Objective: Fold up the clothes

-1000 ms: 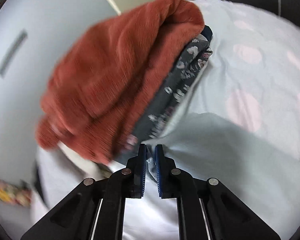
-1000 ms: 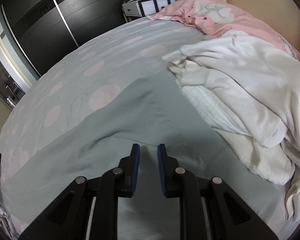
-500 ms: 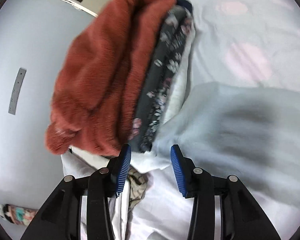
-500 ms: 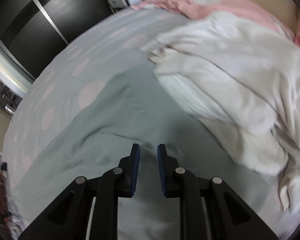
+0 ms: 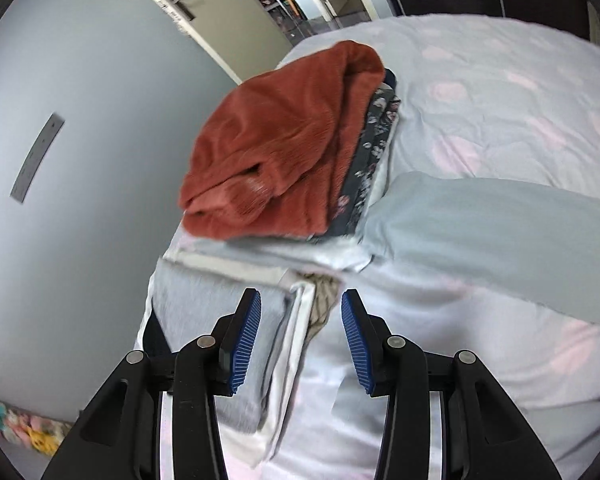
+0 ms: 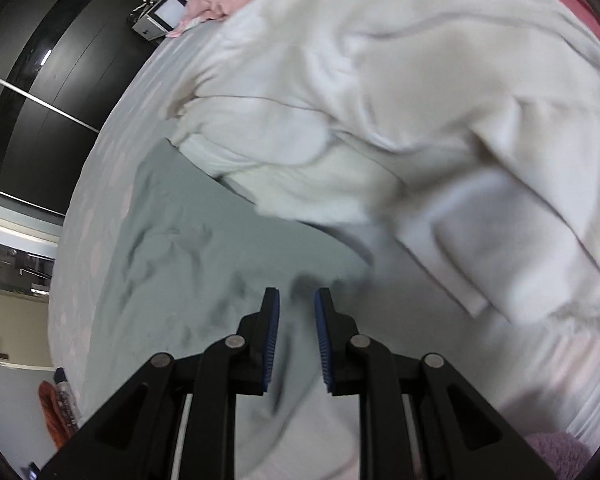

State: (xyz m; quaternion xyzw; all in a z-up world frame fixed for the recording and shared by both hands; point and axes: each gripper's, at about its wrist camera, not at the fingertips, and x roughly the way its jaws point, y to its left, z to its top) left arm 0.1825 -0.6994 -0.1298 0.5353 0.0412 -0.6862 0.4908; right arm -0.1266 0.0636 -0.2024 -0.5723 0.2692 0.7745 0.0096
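My left gripper (image 5: 300, 320) is open and holds nothing. It hovers over the near edge of a folded stack. That stack has a rust-red fuzzy sweater (image 5: 284, 152) on top, a dark floral garment (image 5: 370, 168) under it and a grey folded piece (image 5: 204, 304) lowest. A pale grey-green garment (image 5: 480, 224) lies as a long band from the stack out to the right. In the right wrist view the same grey-green garment (image 6: 188, 248) is wrinkled. My right gripper (image 6: 297, 320) sits at its near edge, fingers a narrow gap apart with the cloth between them.
A heap of white unfolded clothes (image 6: 380, 120) lies close on the right of the right gripper. A pink pillow (image 6: 216, 0) lies beyond the heap. The bed sheet (image 5: 500, 92) is pale with pink dots. A grey wall (image 5: 80, 120) stands left of the stack. Dark wardrobe doors (image 6: 40, 80) stand beyond the bed.
My left gripper let go of the grey-green garment's corner, opened wide and pulled back from the stack. My right gripper kept its narrow gap and swung toward the white heap; the garment wrinkled.
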